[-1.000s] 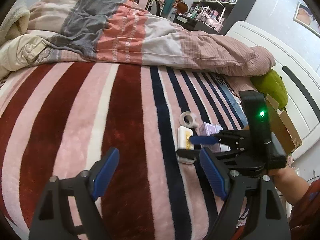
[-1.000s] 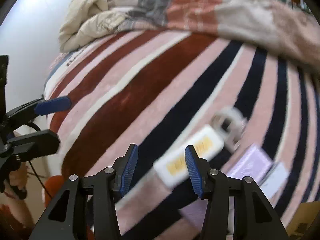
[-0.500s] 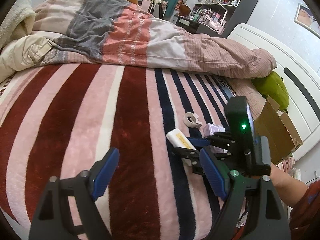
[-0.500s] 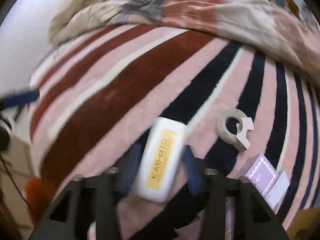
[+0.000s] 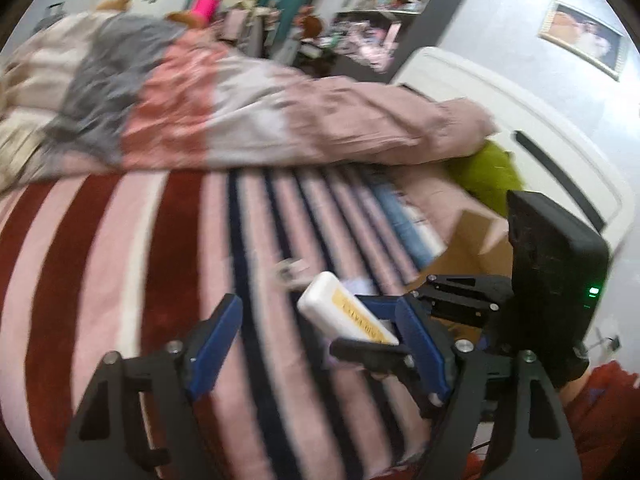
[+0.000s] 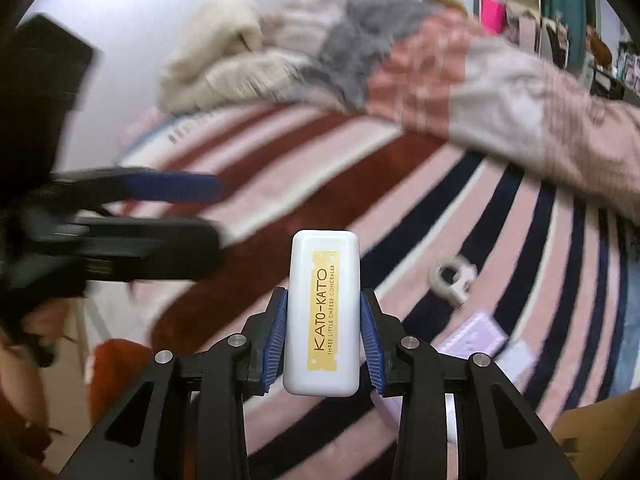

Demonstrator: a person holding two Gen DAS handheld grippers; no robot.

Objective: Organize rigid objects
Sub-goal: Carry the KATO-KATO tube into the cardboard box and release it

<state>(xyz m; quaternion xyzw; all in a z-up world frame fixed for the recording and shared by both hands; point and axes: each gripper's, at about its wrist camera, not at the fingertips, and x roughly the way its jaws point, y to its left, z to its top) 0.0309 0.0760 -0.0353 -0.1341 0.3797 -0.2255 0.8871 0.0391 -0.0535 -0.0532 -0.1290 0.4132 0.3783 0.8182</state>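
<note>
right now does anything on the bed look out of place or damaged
Nothing looks damaged or spilled. Loose on the striped blanket lie a tape dispenser and a purple box; the right claw holds the white concealer case off the bed.

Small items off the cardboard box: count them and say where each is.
3. A white case is clamped in the right hand-held gripper, lifted off the blanket. A tape dispenser and a purple box lie on the blanket. Others may be hidden.
</note>
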